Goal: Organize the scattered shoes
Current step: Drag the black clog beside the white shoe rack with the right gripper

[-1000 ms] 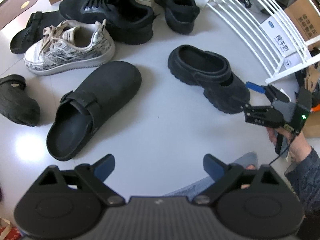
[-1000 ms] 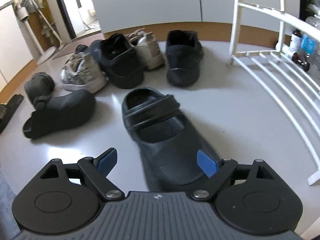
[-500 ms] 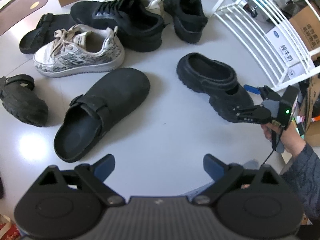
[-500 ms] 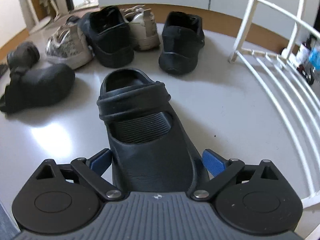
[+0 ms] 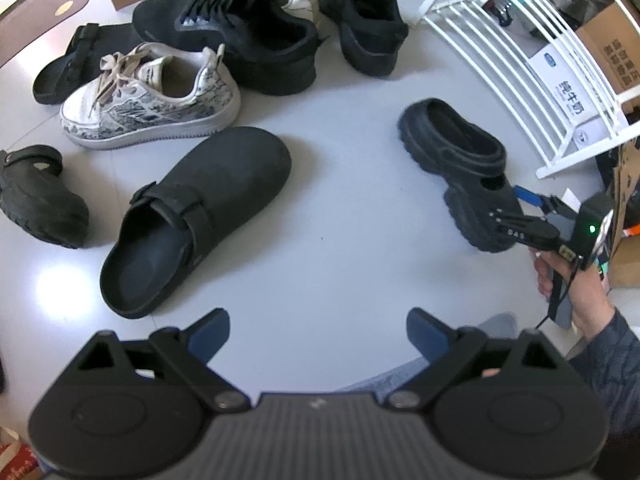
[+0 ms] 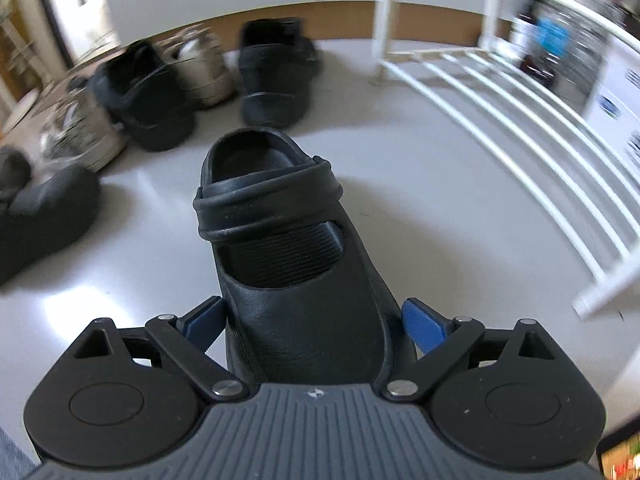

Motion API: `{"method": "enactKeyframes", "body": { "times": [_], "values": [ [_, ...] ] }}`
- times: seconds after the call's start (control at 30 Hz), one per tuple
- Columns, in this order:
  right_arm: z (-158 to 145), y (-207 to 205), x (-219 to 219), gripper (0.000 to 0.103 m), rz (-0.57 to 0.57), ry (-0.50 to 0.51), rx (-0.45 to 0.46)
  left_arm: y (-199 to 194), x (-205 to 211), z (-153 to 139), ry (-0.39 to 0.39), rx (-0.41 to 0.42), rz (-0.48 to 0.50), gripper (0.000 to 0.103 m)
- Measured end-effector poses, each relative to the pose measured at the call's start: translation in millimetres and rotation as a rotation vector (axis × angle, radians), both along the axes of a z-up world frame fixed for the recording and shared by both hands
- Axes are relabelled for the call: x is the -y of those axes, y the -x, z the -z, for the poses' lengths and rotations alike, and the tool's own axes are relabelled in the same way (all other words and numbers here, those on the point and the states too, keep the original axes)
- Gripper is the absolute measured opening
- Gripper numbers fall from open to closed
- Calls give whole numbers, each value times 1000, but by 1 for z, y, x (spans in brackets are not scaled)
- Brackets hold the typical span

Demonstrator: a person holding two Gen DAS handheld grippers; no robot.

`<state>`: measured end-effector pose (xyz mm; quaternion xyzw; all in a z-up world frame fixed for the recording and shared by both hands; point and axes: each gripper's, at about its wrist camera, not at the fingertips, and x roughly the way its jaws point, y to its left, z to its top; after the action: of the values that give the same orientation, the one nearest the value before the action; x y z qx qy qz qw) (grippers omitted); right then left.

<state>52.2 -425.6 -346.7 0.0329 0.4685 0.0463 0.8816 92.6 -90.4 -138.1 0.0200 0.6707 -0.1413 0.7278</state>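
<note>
The black rubber clog (image 6: pixel 304 280) sits on the pale grey floor (image 5: pixel 340 220), a bit apart from the rest of the shoes and close to the white wire rack (image 5: pixel 520 60). Chunky thing: thick lugged sole, smooth rounded toe, a ribbed insole showing thru a cut-out, and a fat rolled strap lying across the instep. Open heel cup at the back. Matte black all over, w/ a slight sheen on the toe.

Its long axis runs from the right gripper (image 6: pixel 316 320) away toward the far shoe pile. Toe end is nearest the gripper, heel opening points off toward the black slip-on (image 6: pixel 276 76) and the wall. From the left wrist view it lies on a diagonal, heel up-left, toe down-right, sole flat on the floor.

The right gripper's jaws have just been opening, and they stand wide w/ the clog's toe between them. Blue pads (image 6: pixel 424 326) sit either side of the toe; right one shows a clear gap, left one is very near the rubber, can't tell if it touches. Not a clamped hold. A hand (image 5: pixel 572 292) in a dark sleeve carries that tool.

The left gripper (image 5: pixel 318 332) hangs over bare floor, jaws spread wide, nothing in them.

Other shoes: a black suede clog (image 5: pixel 200 216) w/ a buckle strap mid-floor, a white patterned sneaker (image 5: pixel 152 100) beyond it, a black lace-up sneaker (image 5: pixel 240 36) further back.
</note>
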Motion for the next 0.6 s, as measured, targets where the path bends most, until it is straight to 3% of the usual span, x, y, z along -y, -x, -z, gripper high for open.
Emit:
{"method": "enactKeyframes", "body": {
  "times": [0.27,0.6],
  "values": [
    [-1,11,26,96,146,35,-22,-2,2,-6,-8,30,26,96],
    [-3,13,33,94,239,52,-63,-7,-13,-2,-8,25,14,96]
  ]
}}
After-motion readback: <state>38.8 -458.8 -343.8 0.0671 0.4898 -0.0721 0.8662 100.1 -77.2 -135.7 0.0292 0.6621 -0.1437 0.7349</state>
